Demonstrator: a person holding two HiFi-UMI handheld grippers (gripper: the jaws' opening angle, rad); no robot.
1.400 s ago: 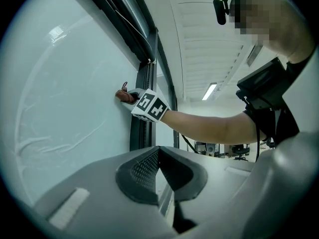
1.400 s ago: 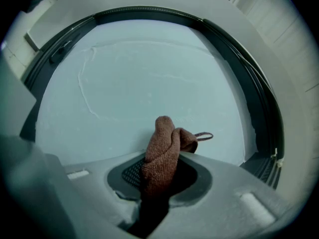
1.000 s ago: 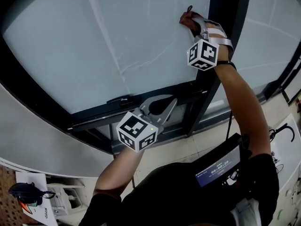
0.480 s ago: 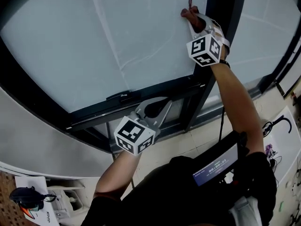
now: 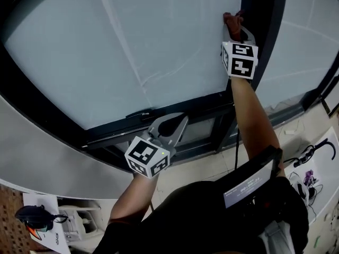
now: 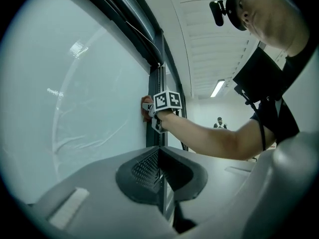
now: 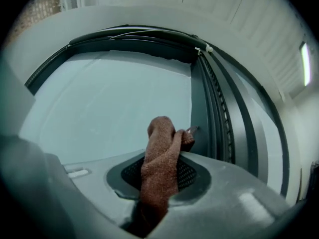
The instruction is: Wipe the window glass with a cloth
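A reddish-brown cloth is pressed to the big pale window glass at its right edge, beside the dark mullion. My right gripper is shut on the cloth. In the right gripper view the cloth bunches up out of the right gripper, with the glass just beyond. My left gripper hangs low at the bottom frame rail, shut, with nothing in it. In the left gripper view the left gripper shows its jaws meeting, and the cloth appears far off on the pane.
A dark frame rail runs under the pane, and a second pane lies right of the mullion. Papers and a dark tool lie on the floor at lower left, cables at right. A distant person stands down the corridor.
My right gripper has slid the cloth to the right across the glass, up to the mullion. The left gripper has stayed by the bottom rail.
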